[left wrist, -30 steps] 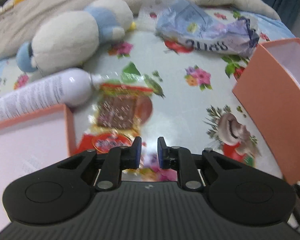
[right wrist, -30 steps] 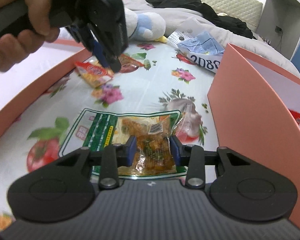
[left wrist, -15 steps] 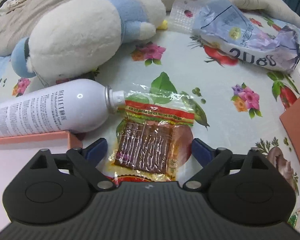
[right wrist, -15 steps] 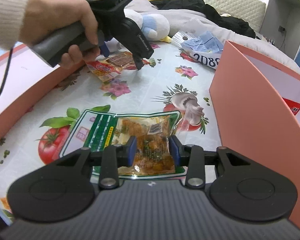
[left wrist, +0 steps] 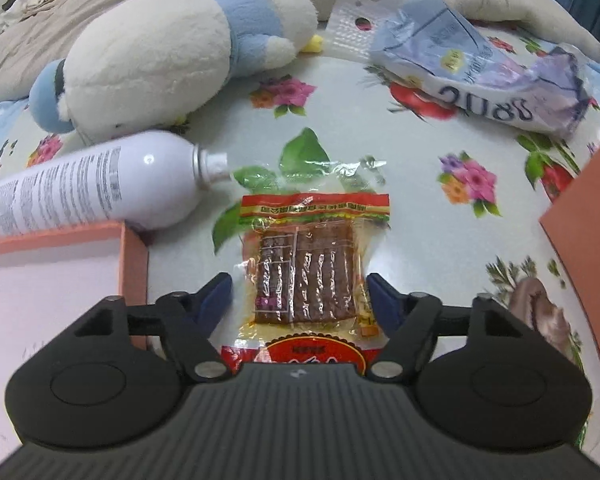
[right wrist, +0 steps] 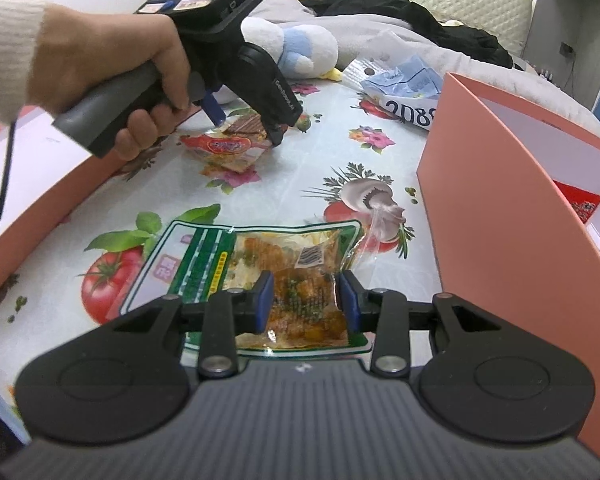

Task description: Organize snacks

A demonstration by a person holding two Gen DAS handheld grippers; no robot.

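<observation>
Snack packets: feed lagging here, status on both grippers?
Left gripper closing around red snack packet, pads not touching. Right gripper straddles green snack packet, contact unclear. Spray can beside red packet.

Left wrist view: mounted behind the left gripper point(left wrist: 300, 294), looking forward along its fingers and steeply down at the patterned tablecloth point(left wrist: 412, 248) from close range. The red snack packet point(left wrist: 306, 276) fills the lower centre; the plush toy point(left wrist: 172, 52) and crumpled blue bag point(left wrist: 480, 76) lie toward the top.

Right wrist view: mounted behind the right gripper point(right wrist: 305, 300), facing obliquely down and across the same surface, close to the green snack packet point(right wrist: 204, 260).

Shared area: the right view also shows the left gripper point(right wrist: 248, 130), red snack packet point(right wrist: 228, 146), plush toy point(right wrist: 300, 46), crumpled blue bag point(right wrist: 404, 88) and tablecloth point(right wrist: 284, 196)
</observation>
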